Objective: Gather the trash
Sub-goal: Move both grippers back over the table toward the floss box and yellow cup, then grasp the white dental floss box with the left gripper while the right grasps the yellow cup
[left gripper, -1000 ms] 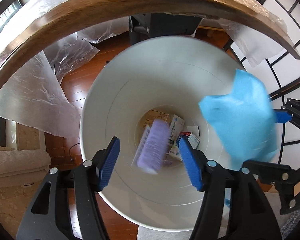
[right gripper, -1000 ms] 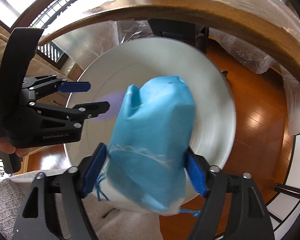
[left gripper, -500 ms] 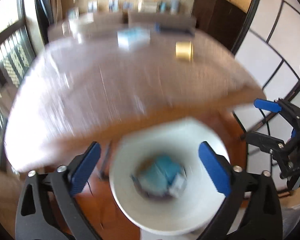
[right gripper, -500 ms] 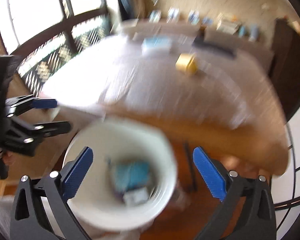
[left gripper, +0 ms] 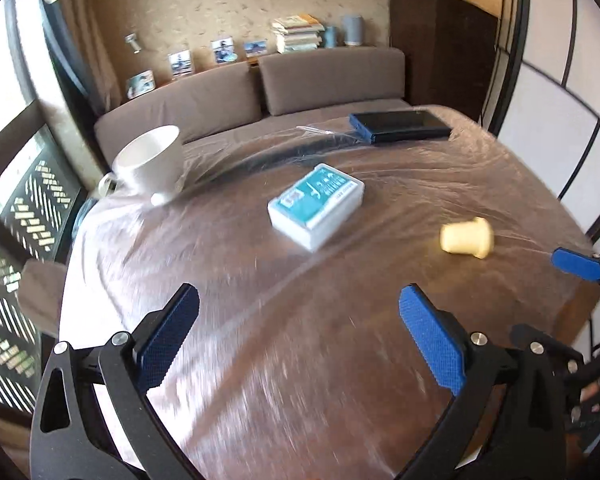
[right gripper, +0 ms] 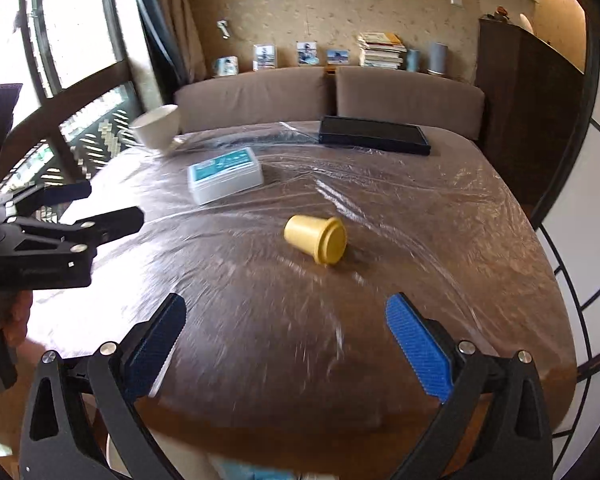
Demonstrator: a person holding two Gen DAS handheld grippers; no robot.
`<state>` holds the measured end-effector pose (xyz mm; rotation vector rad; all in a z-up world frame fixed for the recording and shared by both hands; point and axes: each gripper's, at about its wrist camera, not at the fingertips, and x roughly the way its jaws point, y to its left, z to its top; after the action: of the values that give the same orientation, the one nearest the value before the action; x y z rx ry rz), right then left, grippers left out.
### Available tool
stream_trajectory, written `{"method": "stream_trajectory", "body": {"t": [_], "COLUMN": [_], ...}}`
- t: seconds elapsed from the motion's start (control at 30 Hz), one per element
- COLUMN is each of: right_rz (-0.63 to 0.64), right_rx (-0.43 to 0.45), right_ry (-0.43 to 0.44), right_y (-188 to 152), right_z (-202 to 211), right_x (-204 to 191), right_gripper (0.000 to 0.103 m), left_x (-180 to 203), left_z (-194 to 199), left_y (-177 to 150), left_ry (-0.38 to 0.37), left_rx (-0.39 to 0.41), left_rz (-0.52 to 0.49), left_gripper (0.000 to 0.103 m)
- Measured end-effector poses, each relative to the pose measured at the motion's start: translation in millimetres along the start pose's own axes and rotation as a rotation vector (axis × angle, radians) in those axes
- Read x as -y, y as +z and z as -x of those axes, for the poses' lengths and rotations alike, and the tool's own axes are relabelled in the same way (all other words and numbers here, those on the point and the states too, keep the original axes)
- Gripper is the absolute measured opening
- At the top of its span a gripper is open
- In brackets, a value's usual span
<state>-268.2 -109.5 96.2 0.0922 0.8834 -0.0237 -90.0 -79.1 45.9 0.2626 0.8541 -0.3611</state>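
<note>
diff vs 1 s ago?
Right claw let go of the blue bag; it dropped into the bin, as did the purple item under the left claw. Both claws swung up from the bin to the table. Both were open at 0.5 s, and are now.

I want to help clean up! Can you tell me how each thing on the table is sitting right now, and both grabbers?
Yellow cup: tipped on its side.
Teal box: lying flat, closed.
White cup: tilted at the table's far left edge.
Black tablet: lying flat.
Left gripper: open, empty.
Right gripper: open, empty.
</note>
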Motion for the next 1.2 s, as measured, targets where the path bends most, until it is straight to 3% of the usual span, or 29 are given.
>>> {"method": "stream_trajectory", "body": {"t": [0.23,0.47,0.6,0.87,1.2], "right_rz": [-0.074,-0.121,-0.12,-0.129,-0.138], "right_rx": [-0.033,-0.059,-0.063,-0.063,-0.068], "right_ry": [-0.066,-0.098,-0.117,-0.128,-0.109], "right_y": [27,41,44,44,42], "right_z": [-44,-70,-76,-79,-82], "right_x": [0,-1,-4,-4,0], "right_gripper": [0.096,0.076,0.073,0.067,0.049], "left_x": [-8,-6,-7,-5,-4], "left_z": [-54,-80,-89,-102,-101], "left_y": [27,41,48,53,53], "left_ry": [-0.013,-0.056,-0.089,-0.16,-0.203], "left_rx": [-0.033,-0.036,-0.037,-0.064,-0.069], "left_rz": [-0.099,-0.152,-0.167,-0.19,-0.172], "left_gripper": [0.101,0.1,0.096,0.074,0.059]}}
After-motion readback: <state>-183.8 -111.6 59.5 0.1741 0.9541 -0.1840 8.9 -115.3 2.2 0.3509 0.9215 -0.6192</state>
